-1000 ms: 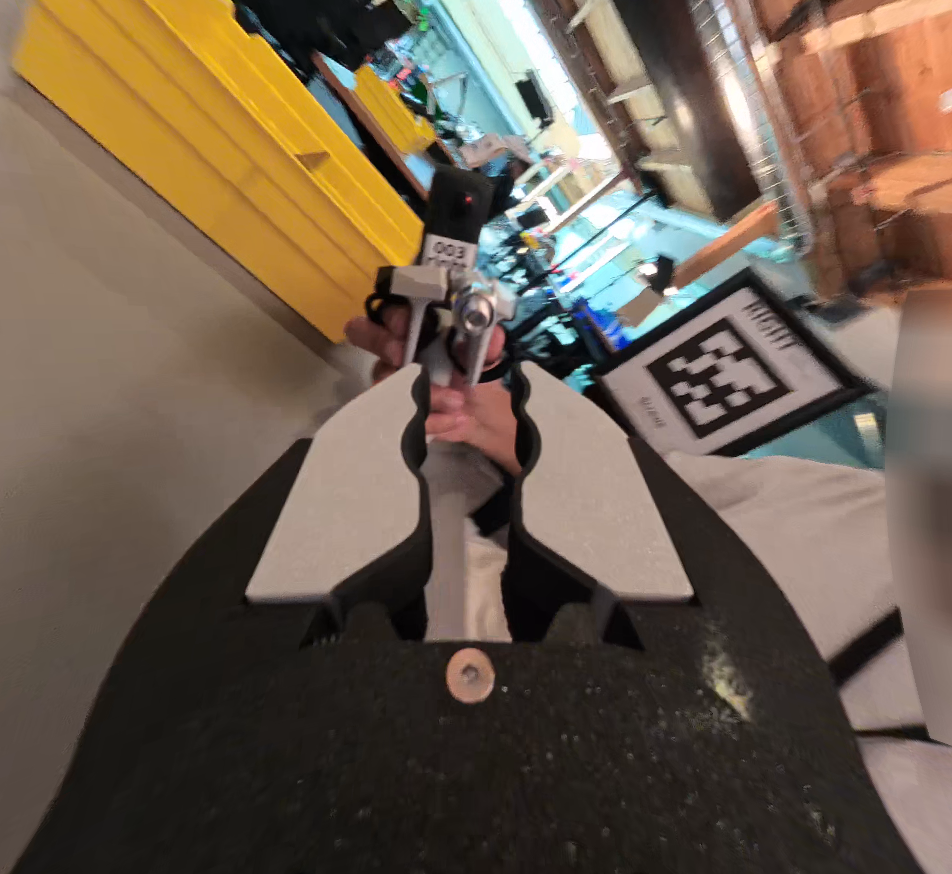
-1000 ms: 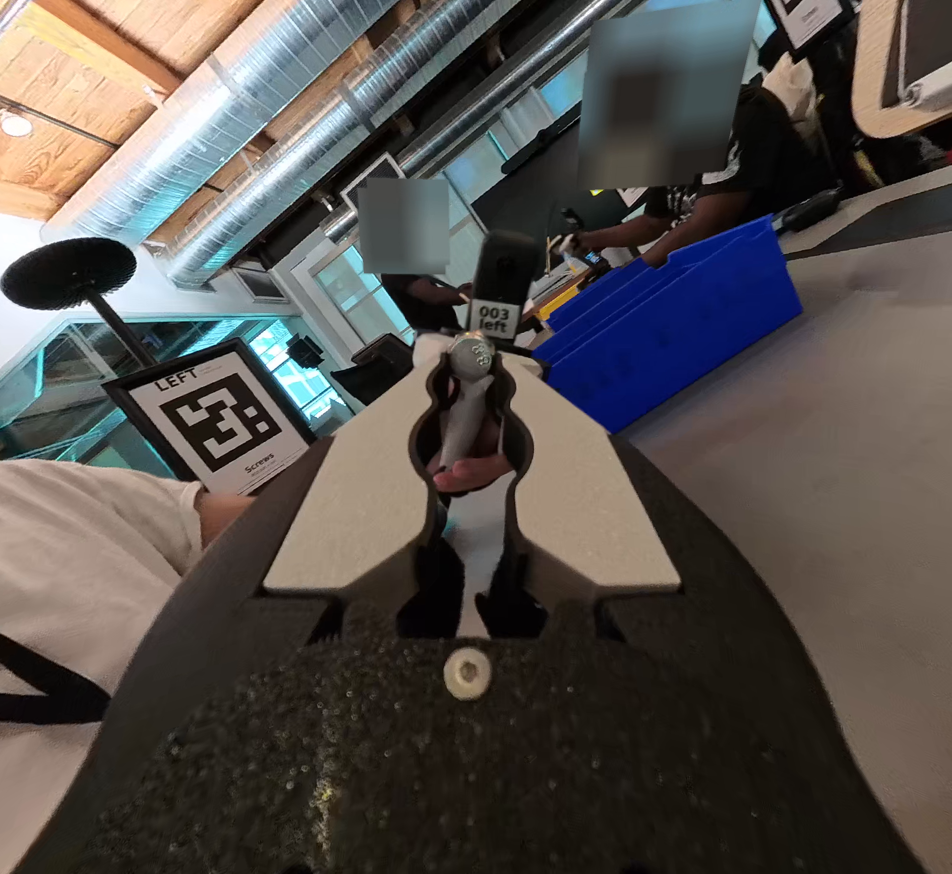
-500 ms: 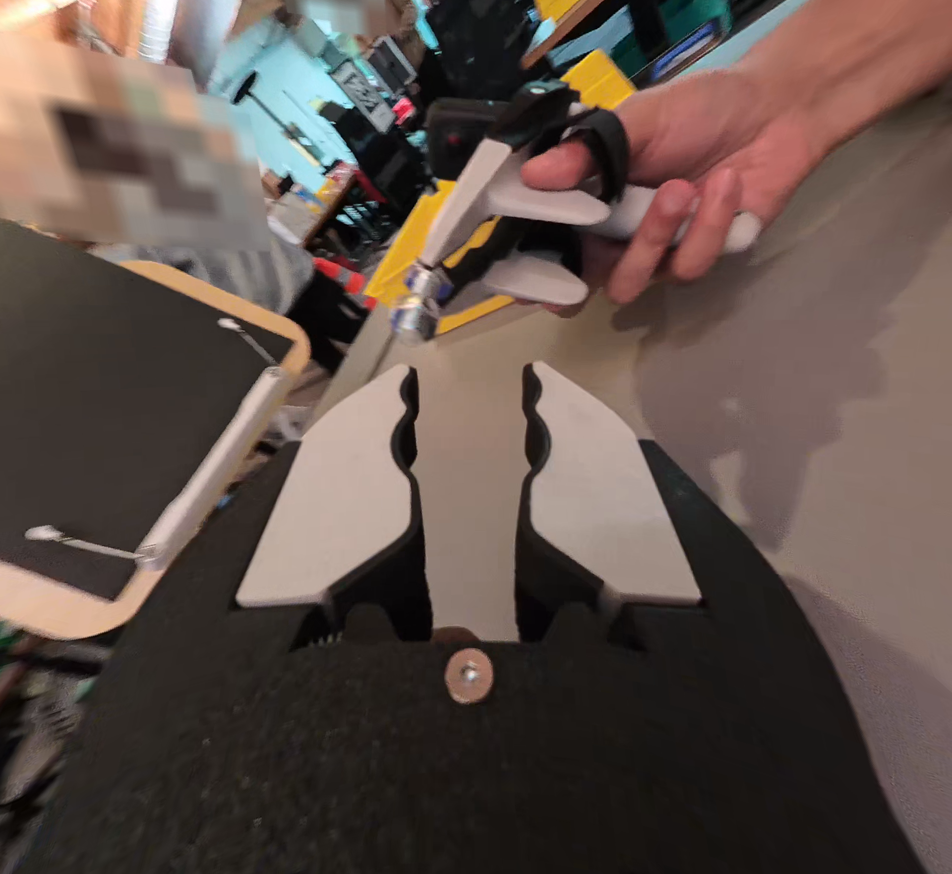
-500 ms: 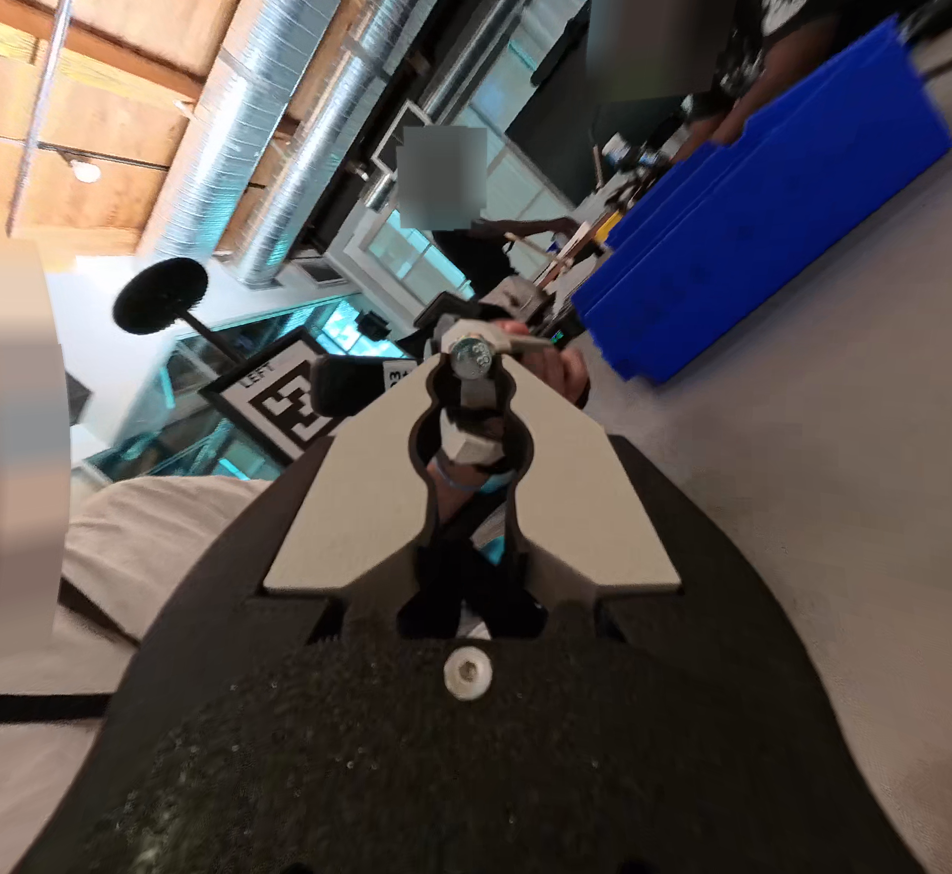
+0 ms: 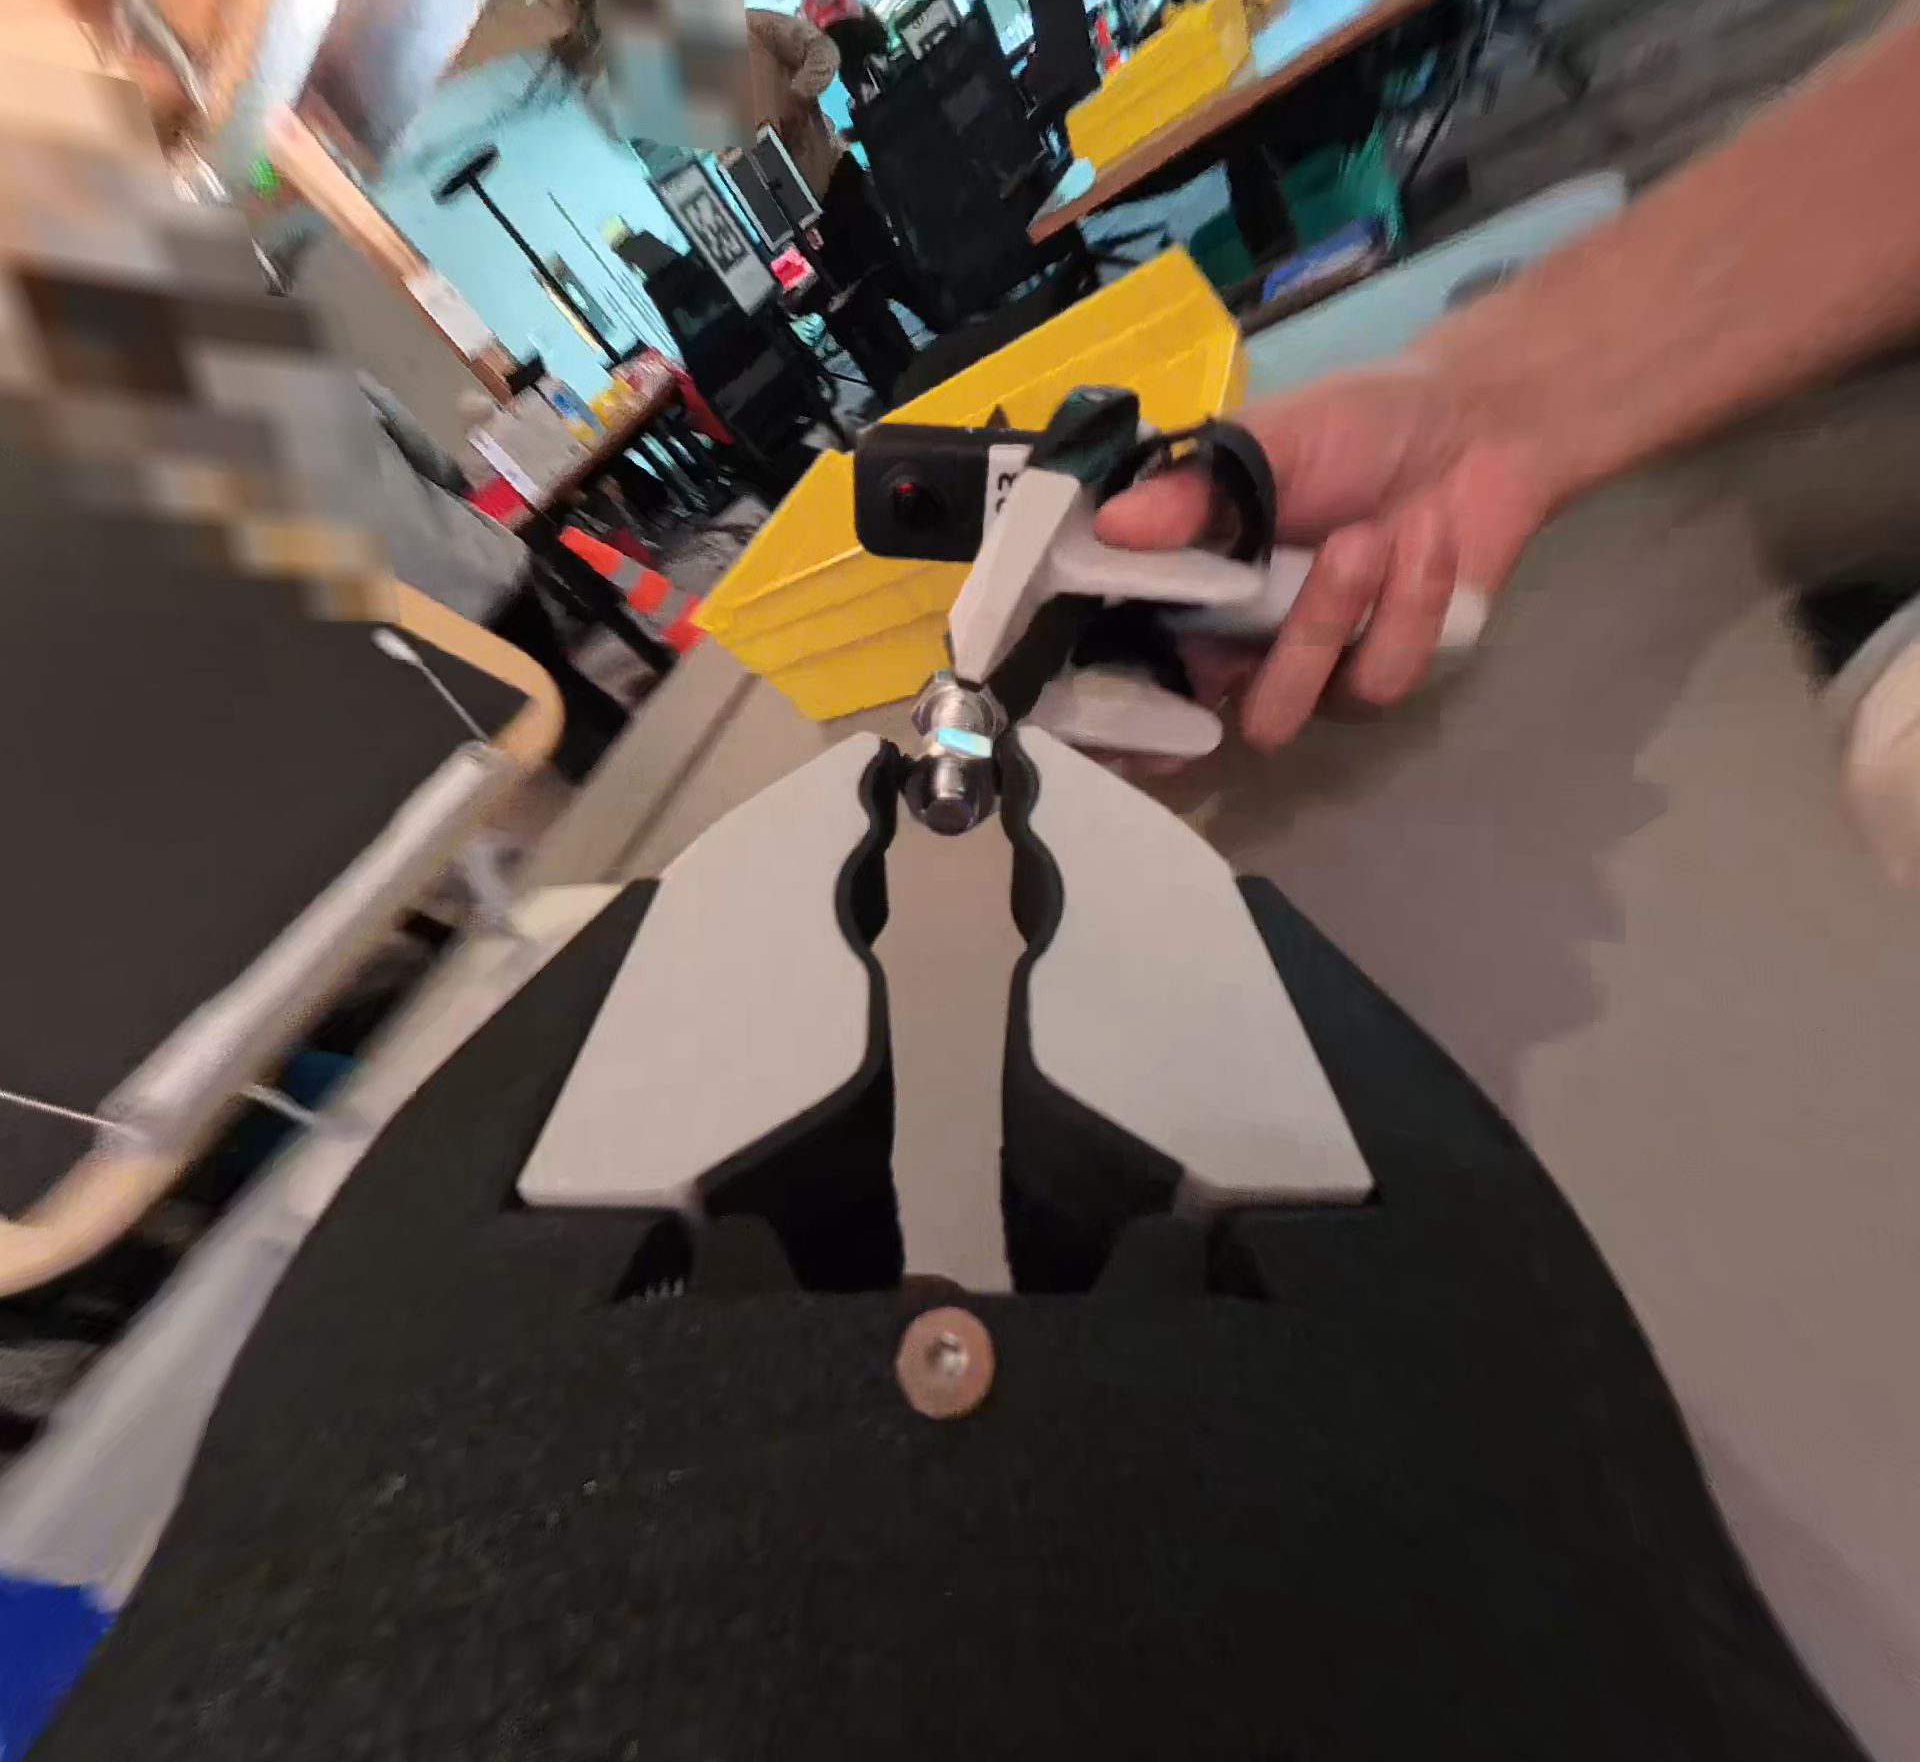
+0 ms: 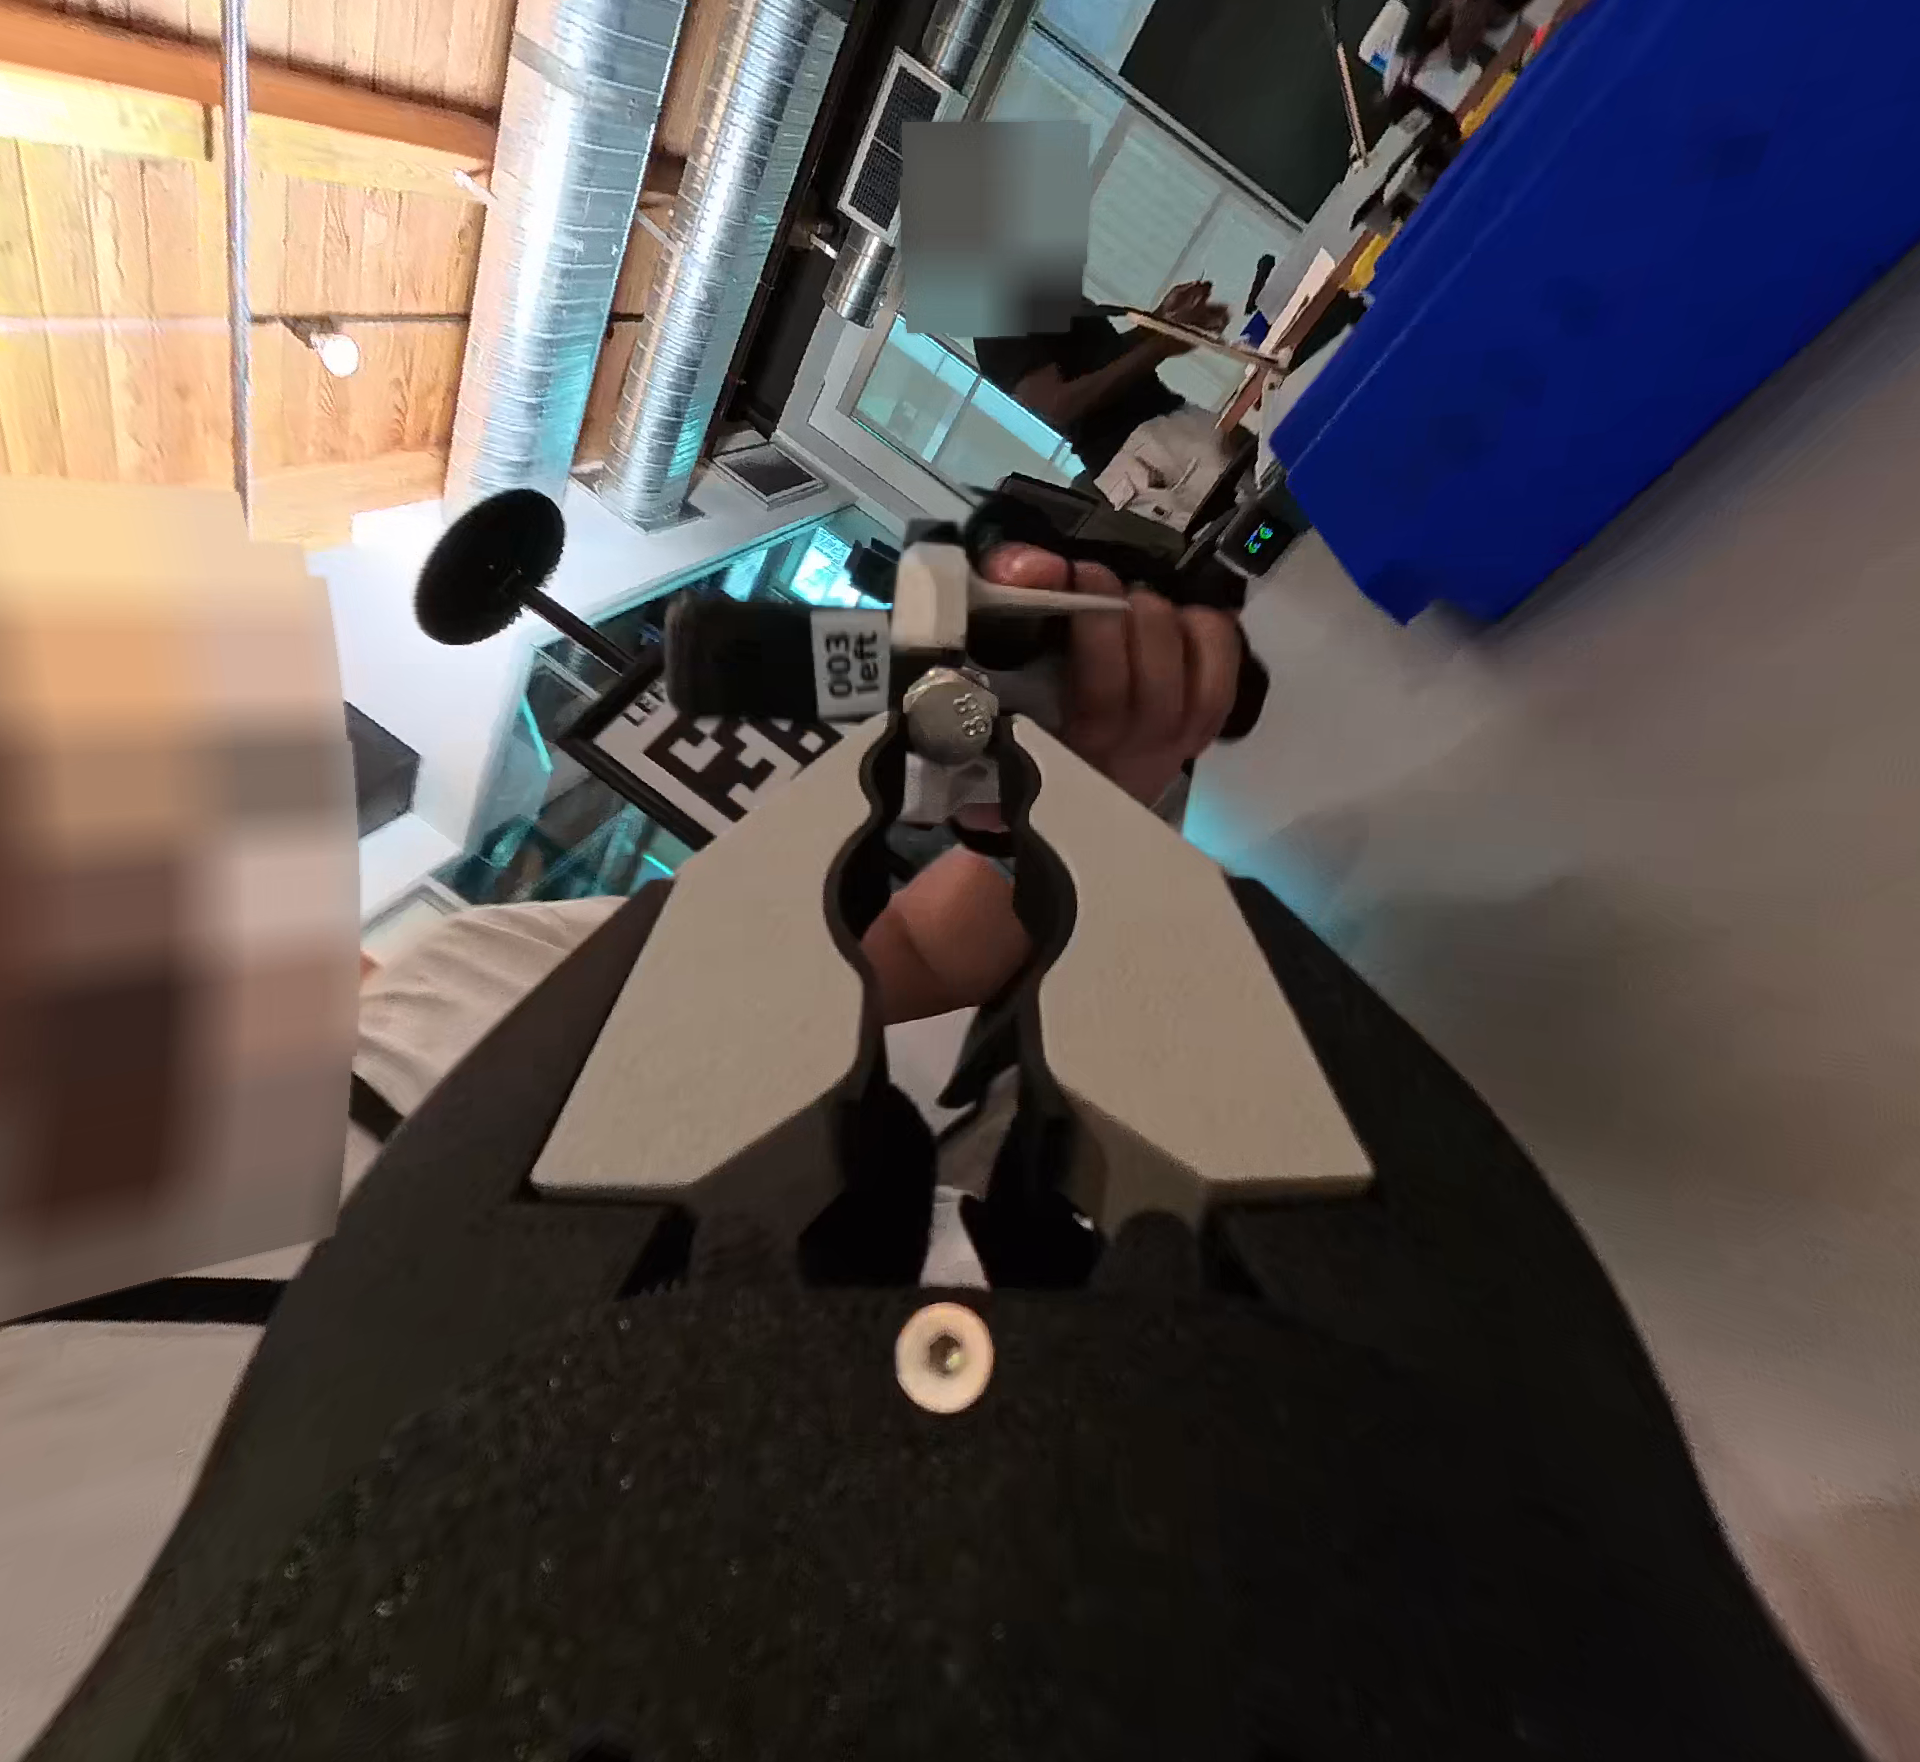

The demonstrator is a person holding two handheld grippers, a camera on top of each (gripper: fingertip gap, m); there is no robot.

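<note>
left claw (image 5: 951, 777) narrowed since half a second ago, now pinching threaded tip of shiny steel bolt (image 5: 951, 756), right claw (image 6: 948, 744) clamped on its hex head, yellow bin (image 5: 997, 507) behind, grey worktop (image 5: 1455, 933) below

bolt (image 5: 951, 767) between left gripper (image 5: 951, 777) fingertips, at 12 o'clock | right gripper (image 5: 977, 663) just behind it, toward 1 o'clock, on bolt's far end | stacked bins (image 5: 997, 507) behind, 12 o'clock | board (image 5: 156, 777) at 9 o'clock | hand (image 5: 1382, 528) at 2 o'clock
</note>
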